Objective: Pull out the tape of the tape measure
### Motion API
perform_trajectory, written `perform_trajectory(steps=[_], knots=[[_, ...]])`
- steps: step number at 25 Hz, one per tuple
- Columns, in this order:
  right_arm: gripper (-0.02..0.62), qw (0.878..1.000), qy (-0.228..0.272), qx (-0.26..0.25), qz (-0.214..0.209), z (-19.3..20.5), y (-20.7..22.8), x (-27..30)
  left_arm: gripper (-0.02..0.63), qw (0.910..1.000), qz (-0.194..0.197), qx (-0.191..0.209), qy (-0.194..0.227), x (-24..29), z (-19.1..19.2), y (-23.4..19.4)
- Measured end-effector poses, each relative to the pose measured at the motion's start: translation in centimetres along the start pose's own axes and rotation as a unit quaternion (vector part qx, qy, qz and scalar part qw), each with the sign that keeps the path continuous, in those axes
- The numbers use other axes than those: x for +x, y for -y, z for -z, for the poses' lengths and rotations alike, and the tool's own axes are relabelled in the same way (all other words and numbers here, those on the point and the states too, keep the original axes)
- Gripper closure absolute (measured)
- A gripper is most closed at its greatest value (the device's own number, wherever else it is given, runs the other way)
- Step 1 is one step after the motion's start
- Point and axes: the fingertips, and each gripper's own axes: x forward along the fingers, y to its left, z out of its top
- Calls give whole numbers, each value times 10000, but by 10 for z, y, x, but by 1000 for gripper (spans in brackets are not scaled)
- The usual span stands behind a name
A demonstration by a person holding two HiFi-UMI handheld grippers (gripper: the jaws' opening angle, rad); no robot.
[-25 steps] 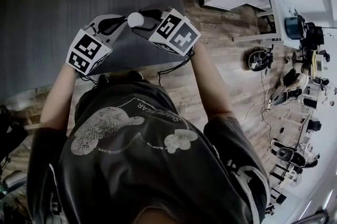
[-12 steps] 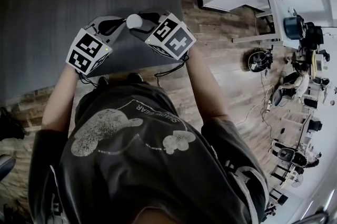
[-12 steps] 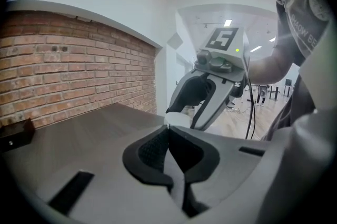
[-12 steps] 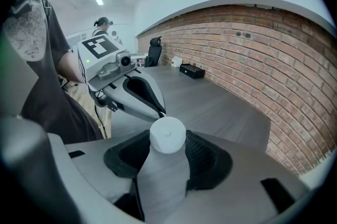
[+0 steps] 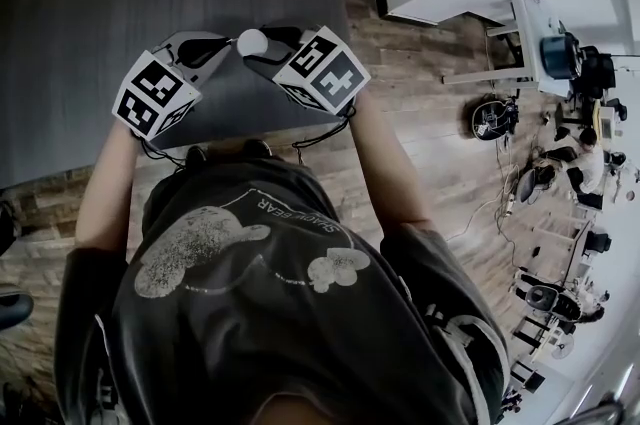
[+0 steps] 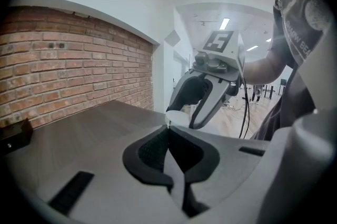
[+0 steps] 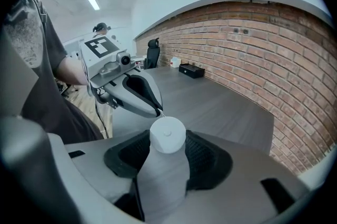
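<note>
1. Left gripper [image 5: 232, 46] has slid a touch toward the left edge of the head view since the earlier frames, and its marker cube [image 5: 155, 93] sits further left. The right gripper [image 5: 270, 43] and the tape measure [image 5: 252, 41] are almost where they were.
2. Left jaws have closed right up. In the left gripper view the pads meet with no gap, and the tips are against the rim of the white case.
3. A thin pale sliver, the tape end [image 7: 159, 113], shows at those tips in the right gripper view, pinched between them. Very little tape is out, and the tips sit just beside the case.
4. Right jaws stand wide and are clamped on the tape measure. The round white case sits between the dark pads with its flat face toward the camera.
5. The tape measure is in the upper middle of the head view, held between the two grippers over the near edge of the dark table [image 5: 100, 3], not resting on it.
6. Both grippers meet nose to nose and angle downward, with a marker cube at lower left and another at lower right of the case.
7. A brick wall [image 7: 253, 59] runs along the right of the right gripper view, behind the table. Wood floor [image 5: 430, 123] fills the right of the head view.
</note>
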Motion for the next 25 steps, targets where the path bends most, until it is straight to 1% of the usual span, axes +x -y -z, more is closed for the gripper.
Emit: perform_trajectory(steps=[3, 6, 11, 17, 25], knots=[[366, 9999, -42, 65, 84, 0, 5, 1, 595, 10000, -9, 18, -23, -4, 2, -6], [367, 9994, -109, 200, 249, 6, 17, 0, 595, 9999, -115, -46, -38, -10, 6, -18], [365, 9987, -64, 405, 294, 11, 23, -8, 595, 9994, -288, -198, -2, -25, 11, -32], [367, 9987, -48, 398, 324, 7, 31, -3, 596, 9992, -310, -252, 15, -23, 12, -40], [367, 9990, -70, 335, 296, 7, 30, -3, 596, 9992, -301, -259, -43, -26, 14, -41]])
